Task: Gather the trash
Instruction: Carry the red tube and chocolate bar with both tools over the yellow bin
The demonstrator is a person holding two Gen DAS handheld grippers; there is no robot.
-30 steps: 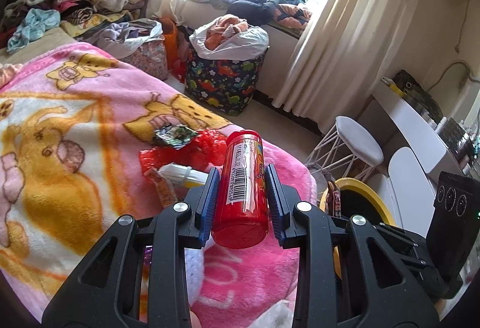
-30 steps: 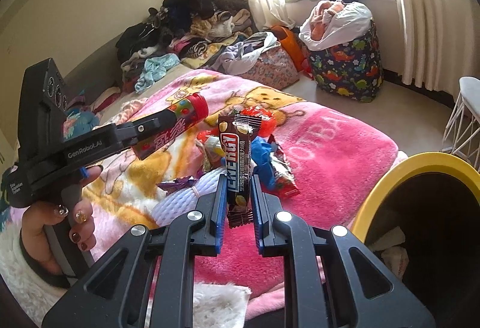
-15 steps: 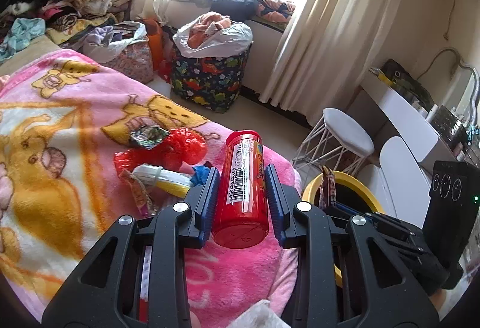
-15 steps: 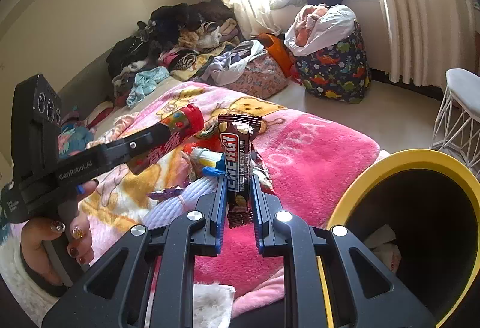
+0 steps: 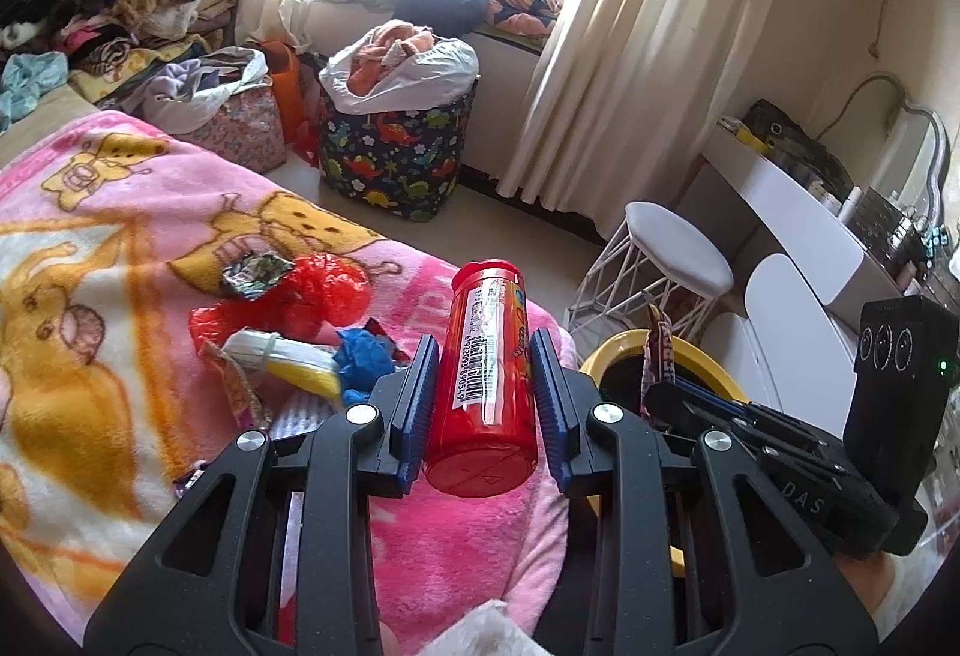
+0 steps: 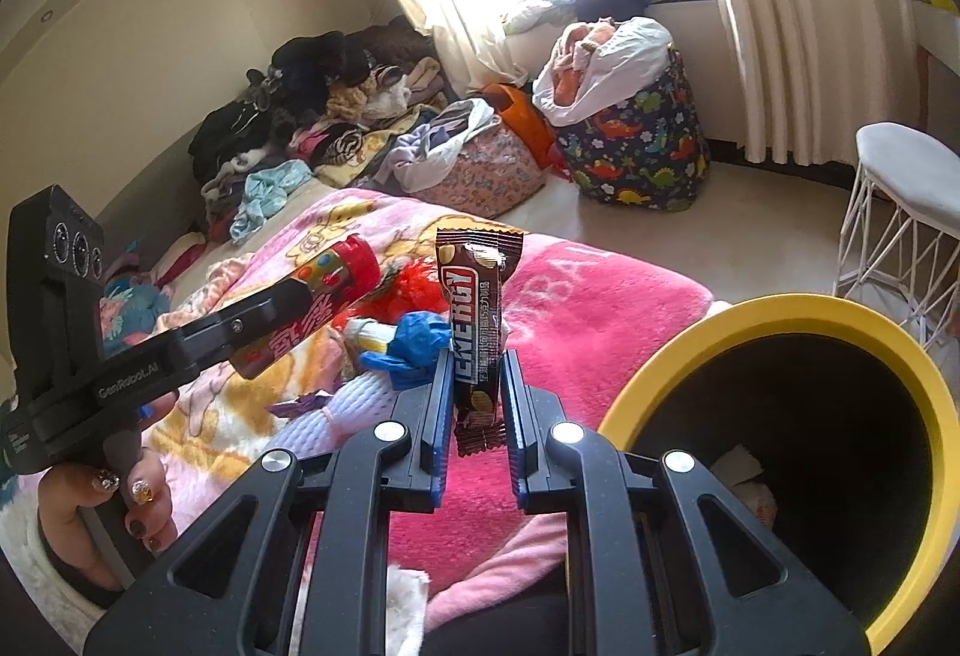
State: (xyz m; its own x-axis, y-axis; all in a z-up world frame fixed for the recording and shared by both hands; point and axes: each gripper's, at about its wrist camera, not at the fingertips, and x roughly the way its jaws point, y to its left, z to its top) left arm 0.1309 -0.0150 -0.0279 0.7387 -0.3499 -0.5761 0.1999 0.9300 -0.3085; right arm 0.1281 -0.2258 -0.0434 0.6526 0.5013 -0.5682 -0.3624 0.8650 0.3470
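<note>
My left tool [image 5: 483,386] grips a red tube [image 5: 486,380] and my right tool [image 6: 474,386] grips a chocolate bar wrapper [image 6: 477,320], both now carried off the bed [image 6: 600,296] toward the yellow-rimmed bin [image 6: 660,350] at three o'clock, ready for dropping.

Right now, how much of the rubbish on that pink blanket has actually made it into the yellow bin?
Some has: paper scraps already lie in the yellow bin. In hand are two pieces: the left gripper clamps a red tube, and the right gripper pinches a brown snack wrapper beside the bin's rim. Left on the pink blanket: a red plastic bag, a blue scrap, a crumpled foil wrapper.
</note>
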